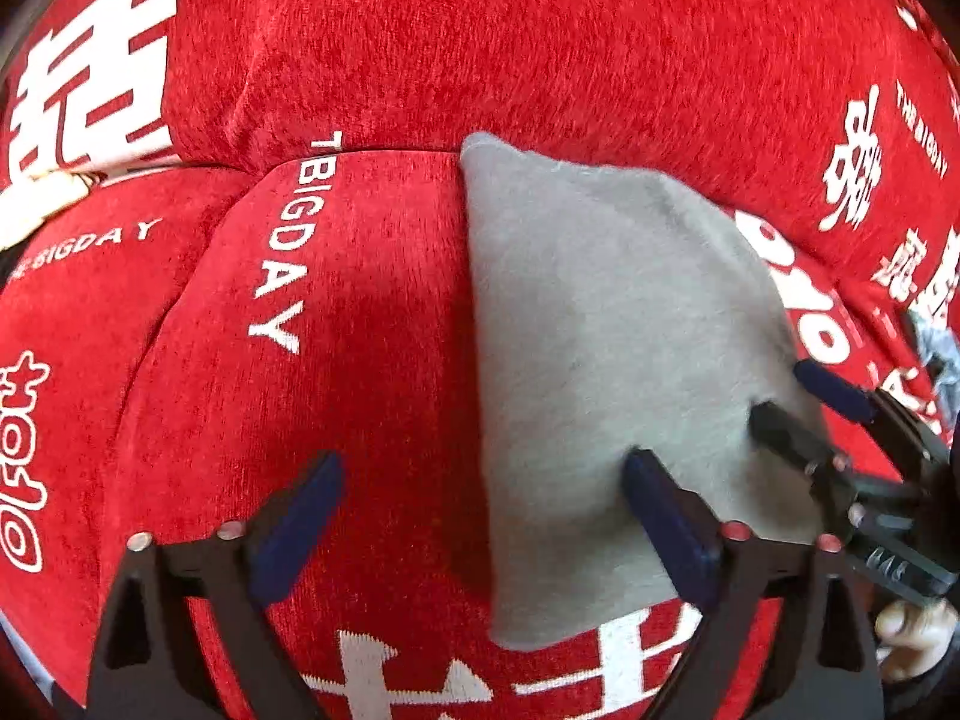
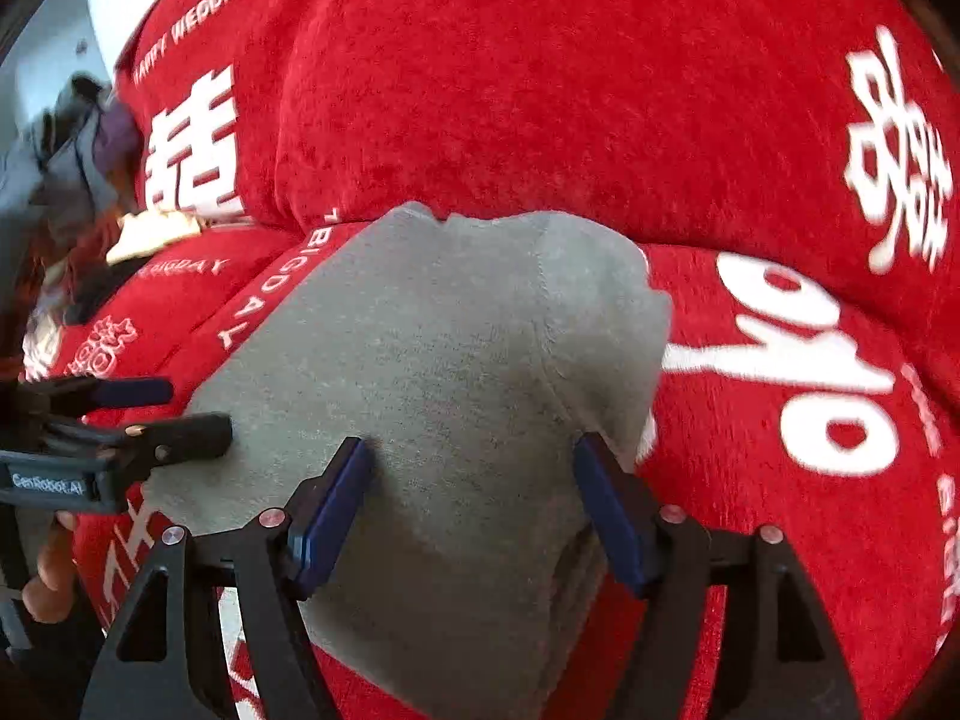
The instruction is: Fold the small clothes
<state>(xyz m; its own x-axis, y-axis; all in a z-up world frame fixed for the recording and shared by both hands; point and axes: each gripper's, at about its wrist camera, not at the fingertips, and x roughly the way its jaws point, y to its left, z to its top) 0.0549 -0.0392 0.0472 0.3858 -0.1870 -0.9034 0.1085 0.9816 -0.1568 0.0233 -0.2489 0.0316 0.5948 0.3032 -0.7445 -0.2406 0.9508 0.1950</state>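
A small grey garment point(image 1: 606, 348) lies flat on a red sofa seat point(image 1: 372, 372); it also fills the middle of the right wrist view point(image 2: 444, 372). My left gripper point(image 1: 480, 480) is open, its right finger resting on the grey cloth, its left finger over the red seat. My right gripper point(image 2: 474, 462) is open with both blue-padded fingers pressing on the garment's near part. The right gripper shows in the left wrist view point(image 1: 798, 402) at the garment's right edge. The left gripper shows in the right wrist view point(image 2: 186, 414) at the garment's left edge.
The red sofa backrest point(image 2: 540, 90) with white lettering rises behind the garment. A pile of grey and purple clothes point(image 2: 66, 144) lies at the far left of the sofa. A cream object point(image 1: 42, 198) sits in the seat crease.
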